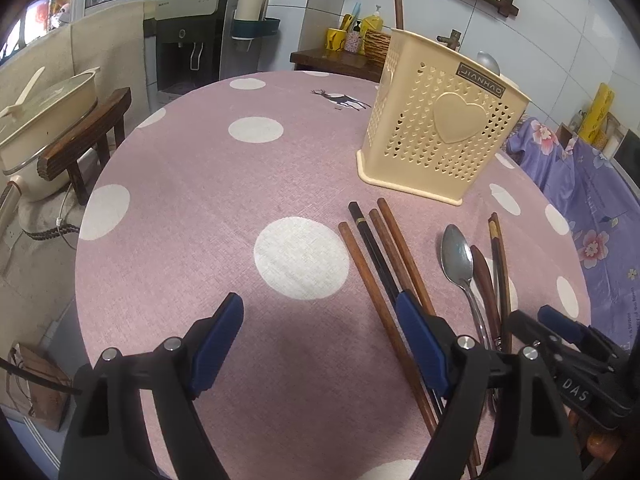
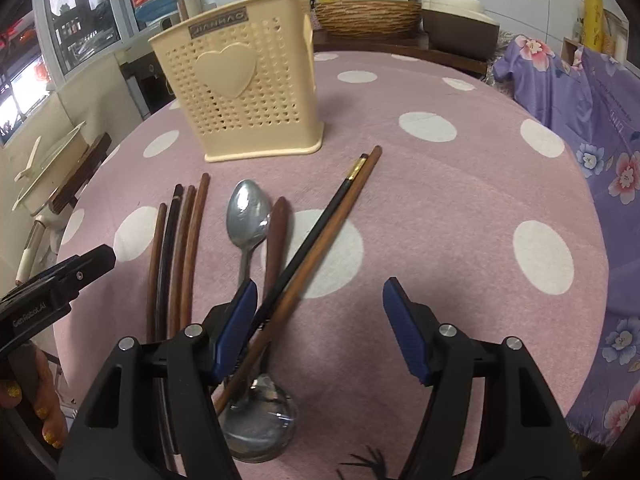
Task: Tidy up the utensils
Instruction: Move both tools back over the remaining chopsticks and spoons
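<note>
A cream perforated utensil holder [image 1: 440, 124] [image 2: 248, 92] stands at the far side of the round pink polka-dot table [image 1: 200, 184] [image 2: 440, 200], with a spoon and a stick inside it. Several wooden chopsticks [image 1: 384, 256] [image 2: 176, 248], a metal spoon [image 1: 458, 256] [image 2: 246, 216], a wooden-handled utensil [image 2: 278, 232] and two crossed chopsticks [image 2: 340, 208] lie on the cloth. A metal ladle bowl [image 2: 260, 420] lies close below. My left gripper [image 1: 320, 336] is open above the table, left of the chopsticks. My right gripper [image 2: 320, 320] is open over the crossed chopsticks.
A cream pot [image 1: 44, 120] sits on a wooden stool at the left. A water dispenser [image 1: 192, 40] stands behind the table. A purple floral cloth [image 2: 592, 120] covers furniture at the right. A wicker basket [image 2: 368, 16] sits on a back shelf.
</note>
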### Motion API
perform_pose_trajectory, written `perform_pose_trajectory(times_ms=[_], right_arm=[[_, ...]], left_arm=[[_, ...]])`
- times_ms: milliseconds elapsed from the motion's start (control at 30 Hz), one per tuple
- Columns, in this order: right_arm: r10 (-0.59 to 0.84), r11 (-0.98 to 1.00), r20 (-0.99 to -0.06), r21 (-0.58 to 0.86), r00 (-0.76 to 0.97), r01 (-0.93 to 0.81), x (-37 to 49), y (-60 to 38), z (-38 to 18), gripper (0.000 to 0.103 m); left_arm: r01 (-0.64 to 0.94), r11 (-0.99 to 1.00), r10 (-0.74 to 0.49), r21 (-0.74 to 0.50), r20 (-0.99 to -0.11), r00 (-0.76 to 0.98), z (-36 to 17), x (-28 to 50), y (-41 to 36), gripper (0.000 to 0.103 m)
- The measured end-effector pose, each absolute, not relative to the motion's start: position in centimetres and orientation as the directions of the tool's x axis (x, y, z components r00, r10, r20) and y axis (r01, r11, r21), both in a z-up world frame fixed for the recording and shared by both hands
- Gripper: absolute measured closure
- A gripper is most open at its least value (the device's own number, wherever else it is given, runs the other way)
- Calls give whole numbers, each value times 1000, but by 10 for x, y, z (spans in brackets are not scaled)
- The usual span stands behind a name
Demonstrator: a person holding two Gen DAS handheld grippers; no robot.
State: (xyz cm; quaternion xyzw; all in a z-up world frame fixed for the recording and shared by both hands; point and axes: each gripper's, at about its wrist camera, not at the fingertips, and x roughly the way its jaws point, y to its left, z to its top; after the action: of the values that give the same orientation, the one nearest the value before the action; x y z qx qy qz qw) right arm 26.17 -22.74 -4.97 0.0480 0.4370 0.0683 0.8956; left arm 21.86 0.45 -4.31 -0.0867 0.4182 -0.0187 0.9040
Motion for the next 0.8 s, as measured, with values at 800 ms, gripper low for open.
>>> perform_pose_trajectory(times_ms=[800], right_arm=[[105, 989, -789, 145, 605, 18, 258, -276, -46, 48]], left_arm=[[-19, 988, -106, -152, -767, 633, -46, 218, -8, 24]])
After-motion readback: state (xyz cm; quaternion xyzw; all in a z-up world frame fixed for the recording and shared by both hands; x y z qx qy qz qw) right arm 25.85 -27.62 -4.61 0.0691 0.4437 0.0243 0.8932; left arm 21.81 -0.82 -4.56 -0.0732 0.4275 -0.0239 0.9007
